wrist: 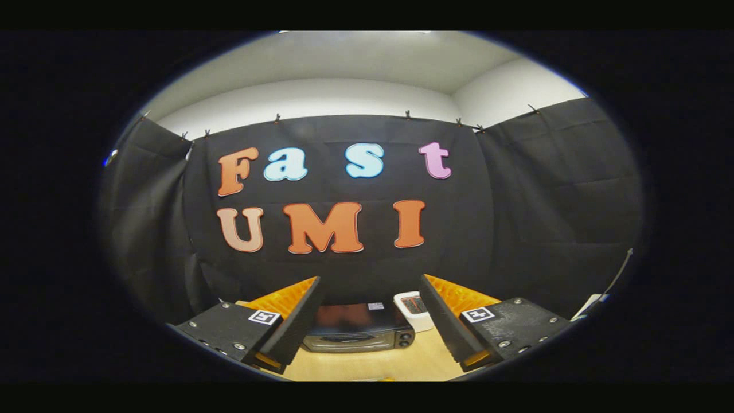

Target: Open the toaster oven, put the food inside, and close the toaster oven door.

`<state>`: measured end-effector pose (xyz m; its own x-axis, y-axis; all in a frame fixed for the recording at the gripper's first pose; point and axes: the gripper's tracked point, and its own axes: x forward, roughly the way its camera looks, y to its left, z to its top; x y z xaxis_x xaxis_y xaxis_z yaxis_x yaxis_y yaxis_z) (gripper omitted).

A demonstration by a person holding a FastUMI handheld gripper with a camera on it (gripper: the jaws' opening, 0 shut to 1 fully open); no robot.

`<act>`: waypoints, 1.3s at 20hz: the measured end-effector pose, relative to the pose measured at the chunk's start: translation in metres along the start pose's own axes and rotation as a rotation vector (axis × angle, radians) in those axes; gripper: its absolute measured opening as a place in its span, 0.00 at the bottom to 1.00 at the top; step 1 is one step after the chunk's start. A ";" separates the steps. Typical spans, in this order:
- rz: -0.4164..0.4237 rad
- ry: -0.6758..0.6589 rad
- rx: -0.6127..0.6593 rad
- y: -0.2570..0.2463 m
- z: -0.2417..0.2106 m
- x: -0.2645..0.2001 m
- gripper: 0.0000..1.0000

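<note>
Hovering released, the claw (370,321) is framing the closed oven (358,332) beyond its fingers (292,327) on the desk (373,364).

Soft overhead light is washing the pale ceiling (367,57) evenly while fisheye distortion is bending and dimming everything toward the rim.

The hand-held gripper (367,292) hangs with fingers spread wide, gripping nothing. Beyond them the toaster oven (358,334) (door shut) sits on the wooden surface (373,364), a small white device (414,310) beside it.
</note>
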<state>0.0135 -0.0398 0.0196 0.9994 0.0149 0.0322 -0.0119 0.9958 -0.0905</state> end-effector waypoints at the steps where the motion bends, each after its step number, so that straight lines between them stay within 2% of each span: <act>1: 0.014 0.005 -0.017 -0.004 -0.001 0.008 0.99; 8: 0.206 0.114 -0.032 0.010 -0.059 0.052 0.99; 10: 0.237 0.143 -0.040 0.016 -0.079 0.058 0.99; 22: 0.319 0.261 -0.068 0.066 -0.201 0.099 1.00; 26: 0.295 0.309 -0.091 0.067 -0.244 0.115 0.99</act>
<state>0.1357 0.0070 -0.2255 0.9169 0.2557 -0.3064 -0.3088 0.9409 -0.1388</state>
